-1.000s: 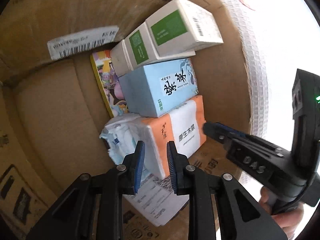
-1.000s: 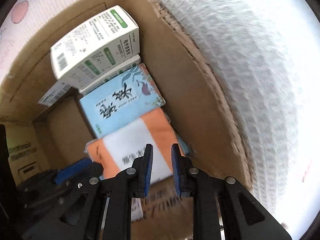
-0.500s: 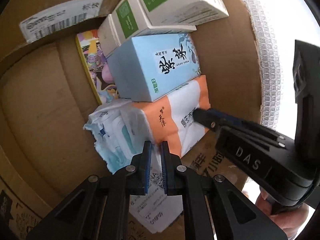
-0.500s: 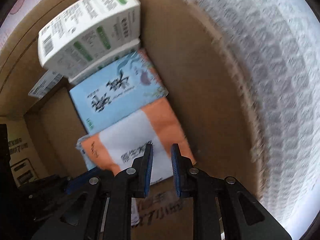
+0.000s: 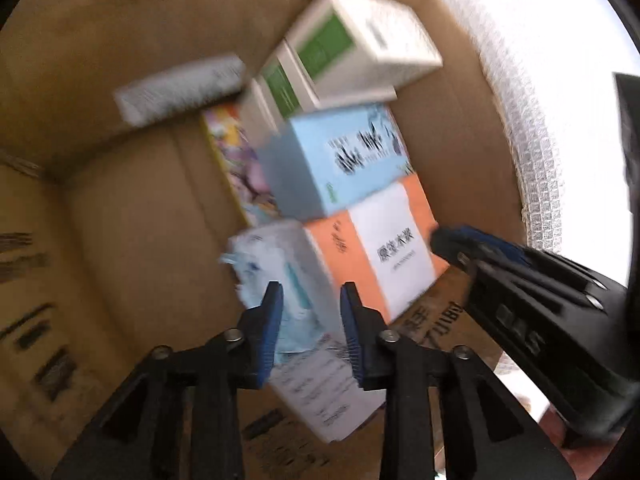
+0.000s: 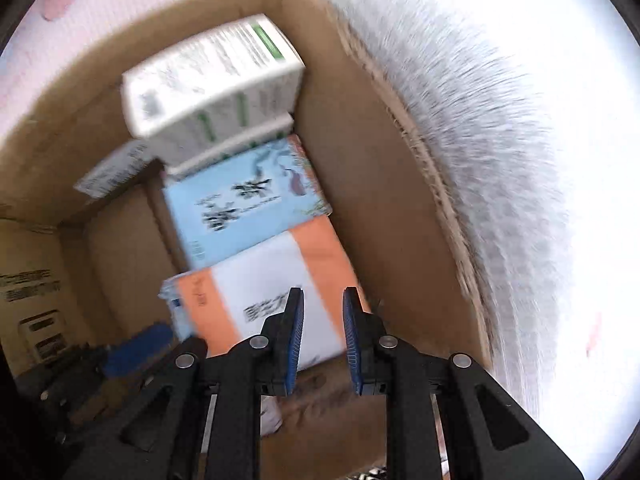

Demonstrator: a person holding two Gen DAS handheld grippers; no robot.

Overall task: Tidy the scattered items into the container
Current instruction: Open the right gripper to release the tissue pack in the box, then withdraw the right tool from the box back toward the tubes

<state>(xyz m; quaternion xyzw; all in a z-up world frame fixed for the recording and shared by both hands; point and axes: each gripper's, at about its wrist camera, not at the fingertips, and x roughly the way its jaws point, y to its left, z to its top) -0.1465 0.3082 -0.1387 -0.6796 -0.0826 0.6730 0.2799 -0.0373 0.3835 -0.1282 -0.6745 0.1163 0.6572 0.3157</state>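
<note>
Cardboard box [image 5: 120, 208] is the landmark; both grippers point down into it.

Contents, packed in a row along the box's right-hand wall:
- Far end: white carton with green panel [image 5: 360, 44], lying tilted on a second white-and-green carton [image 5: 280, 88].
- Next toward the cameras: light blue box with black lettering [image 5: 340, 160], touching the cartons above it.
- Nearest: orange-and-white tissue pack [image 5: 384, 256], against the blue box.
- Between that row and the bare middle of the box floor: a colourful flat booklet [image 5: 236, 160] standing on edge, and a crumpled pale blue-and-white plastic pack [image 5: 276, 268] just beside the tissue pack.
- White shipping label [image 5: 176, 88] on the box's far wall; another printed white sheet [image 5: 332, 392] on the near floor.

Left gripper [image 5: 312, 312]: above the plastic pack, jaws about half apart and opening. The pack shows through the gap, but the pads do not press on it; nothing held.

Right gripper [image 6: 322, 316]: over the near end of the tissue pack, jaws nearly closed with a narrow gap, empty. In the left view it [image 5: 472, 240] sits just beside the tissue pack's right edge; contact cannot be told through the blur.

White textured cloth [image 6: 500, 160] lies outside the box's right wall.
</note>
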